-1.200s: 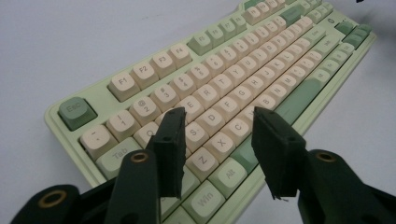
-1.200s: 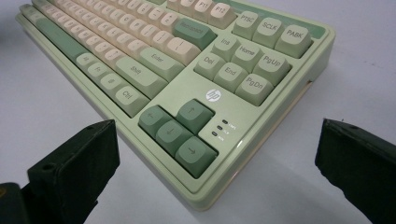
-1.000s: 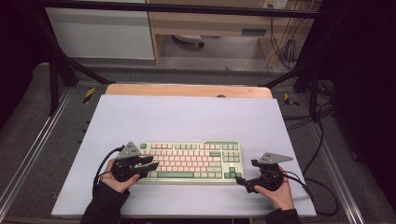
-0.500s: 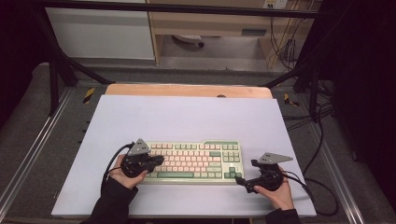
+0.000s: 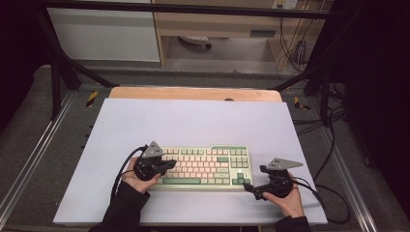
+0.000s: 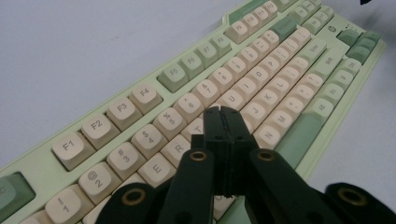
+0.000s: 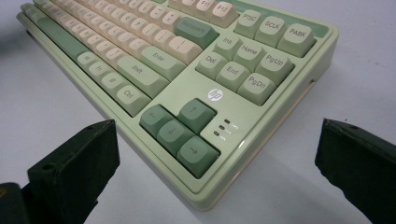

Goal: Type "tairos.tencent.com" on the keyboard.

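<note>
A pale green keyboard [image 5: 208,166] with cream and green keys lies near the front of the white table mat [image 5: 193,121]. My left gripper [image 5: 170,165] is shut with nothing in it, its tips over the left part of the keys. In the left gripper view the closed jaws of the left gripper [image 6: 221,113] sit just above the cream keys of the keyboard [image 6: 289,60] around R and T. My right gripper [image 5: 247,187] is open at the keyboard's front right corner. The right gripper view has the right gripper [image 7: 215,154] with jaws wide apart either side of the keyboard [image 7: 187,93] corner with the arrow keys.
A wooden strip [image 5: 193,94] borders the mat's far edge. Metal frame rails [image 5: 29,159] run along both sides of the table. Cables [image 5: 333,193] trail from the right gripper off the mat's right edge. White panels and a shelf stand behind the table.
My left gripper has moved right and inward, from the keyboard's left edge onto the keys. The right gripper has stayed in place.
</note>
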Motion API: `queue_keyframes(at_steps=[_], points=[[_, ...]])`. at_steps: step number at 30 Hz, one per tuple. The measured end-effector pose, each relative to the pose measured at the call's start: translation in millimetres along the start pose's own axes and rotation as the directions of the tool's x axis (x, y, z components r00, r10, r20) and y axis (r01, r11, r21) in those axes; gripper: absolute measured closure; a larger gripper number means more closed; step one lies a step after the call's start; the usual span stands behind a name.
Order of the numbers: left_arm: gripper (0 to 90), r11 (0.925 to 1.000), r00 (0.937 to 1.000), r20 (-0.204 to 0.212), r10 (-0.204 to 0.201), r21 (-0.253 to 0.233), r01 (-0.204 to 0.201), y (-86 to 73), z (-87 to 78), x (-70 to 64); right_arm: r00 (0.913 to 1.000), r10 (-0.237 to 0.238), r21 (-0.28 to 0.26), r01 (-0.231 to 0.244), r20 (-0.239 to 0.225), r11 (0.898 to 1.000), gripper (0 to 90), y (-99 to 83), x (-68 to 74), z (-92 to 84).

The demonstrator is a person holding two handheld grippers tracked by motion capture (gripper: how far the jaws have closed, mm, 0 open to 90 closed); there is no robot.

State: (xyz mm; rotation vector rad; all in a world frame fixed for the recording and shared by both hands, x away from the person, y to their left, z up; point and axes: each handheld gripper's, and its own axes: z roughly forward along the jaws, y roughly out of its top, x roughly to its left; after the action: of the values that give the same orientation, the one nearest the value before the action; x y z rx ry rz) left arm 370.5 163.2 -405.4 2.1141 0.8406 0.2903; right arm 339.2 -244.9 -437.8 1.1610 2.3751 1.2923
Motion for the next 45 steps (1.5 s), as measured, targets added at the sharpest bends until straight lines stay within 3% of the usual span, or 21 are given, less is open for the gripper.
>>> queue_keyframes(at_steps=[12,24,35,45], points=[[90.0,0.9998,0.9998,-0.018,0.006,0.019,-0.005,3.3,20.8,-1.1,1.0,-0.001,0.0,0.001,-0.002,1.0,0.4,0.0,0.1,0.5],[89.9,0.9993,0.9992,-0.039,0.008,0.036,-0.007,0.6,30.9,1.3,1.0,-0.003,0.001,0.003,-0.002,1.0,0.4,0.0,0.0,0.6],[89.9,0.9995,0.9993,-0.036,0.006,0.032,-0.005,-2.3,33.9,3.2,1.0,-0.009,0.0,0.009,0.0,1.0,0.4,-0.1,-0.2,0.2],[89.9,0.9998,0.9996,-0.026,0.01,0.018,-0.01,-1.0,22.7,1.5,1.0,0.002,0.0,-0.002,-0.001,1.0,0.4,0.1,0.3,-0.4]])
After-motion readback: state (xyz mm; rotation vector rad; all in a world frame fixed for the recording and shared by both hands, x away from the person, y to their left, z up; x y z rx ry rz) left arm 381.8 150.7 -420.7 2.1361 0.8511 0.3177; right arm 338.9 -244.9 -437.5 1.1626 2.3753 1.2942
